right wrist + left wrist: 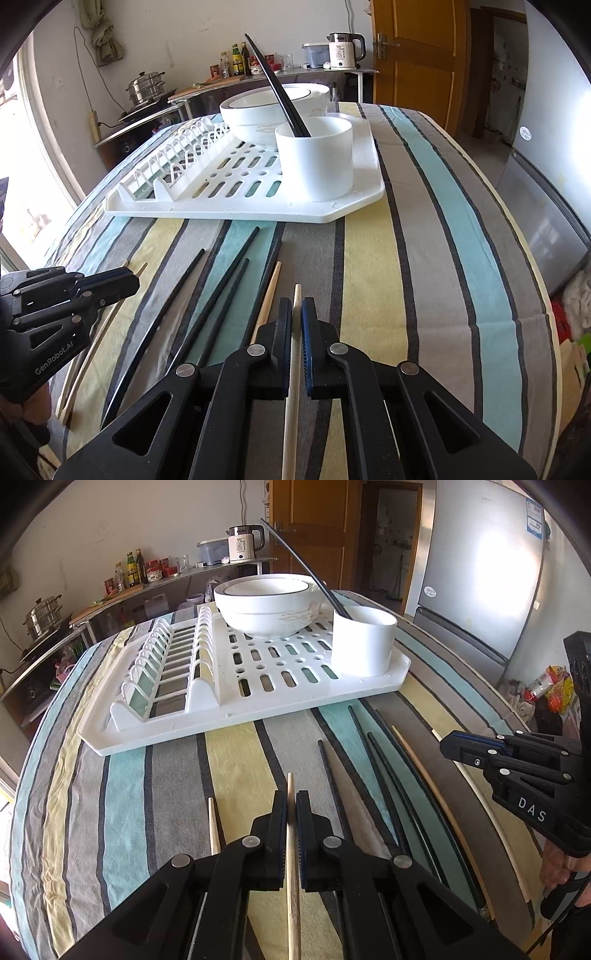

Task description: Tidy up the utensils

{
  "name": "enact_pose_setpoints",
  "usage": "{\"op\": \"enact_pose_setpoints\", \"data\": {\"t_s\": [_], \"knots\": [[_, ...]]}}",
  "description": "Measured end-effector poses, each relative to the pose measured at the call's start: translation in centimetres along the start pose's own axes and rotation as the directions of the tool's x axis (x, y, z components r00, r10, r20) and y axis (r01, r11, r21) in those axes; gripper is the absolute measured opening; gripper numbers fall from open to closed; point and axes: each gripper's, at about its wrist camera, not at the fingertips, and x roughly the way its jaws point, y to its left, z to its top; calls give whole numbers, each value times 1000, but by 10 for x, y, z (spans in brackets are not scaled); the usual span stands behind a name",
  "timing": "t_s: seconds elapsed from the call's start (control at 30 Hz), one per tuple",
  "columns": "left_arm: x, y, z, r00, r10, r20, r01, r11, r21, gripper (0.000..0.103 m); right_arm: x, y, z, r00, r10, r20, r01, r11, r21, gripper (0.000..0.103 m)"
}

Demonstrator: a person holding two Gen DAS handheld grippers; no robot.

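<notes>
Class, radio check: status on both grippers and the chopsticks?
Left gripper shut on wooden chopstick. Right gripper shut on pale chopstick. Black chopsticks loose on cloth; path to white cup open.

White drying rack (236,206) sits flat on the striped counter. White cylindrical holder (314,158) stands upright at the rack's near right corner, two black chopsticks (275,85) in it, leaning back-left. Two nested white bowls (266,602) sit upright behind it. Loose on the cloth in front of the rack: four black chopsticks (221,295), roughly parallel, and four pale wooden ones (267,301) (two of these, one each, lie between closed gripper fingers).
</notes>
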Motion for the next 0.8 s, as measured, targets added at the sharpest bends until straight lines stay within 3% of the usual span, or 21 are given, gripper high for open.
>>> {"op": "enact_pose_setpoints", "data": {"t_s": [0.33,0.8], "knots": [[-57,3,22,991,-42,125,42,999,4,4,-59,6,15,989,17,149,-18,1000,1,5],[-130,7,31,962,-76,261,74,997,17,4,-128,18,19,954,17,300,-12,1000,-17,5]]}}
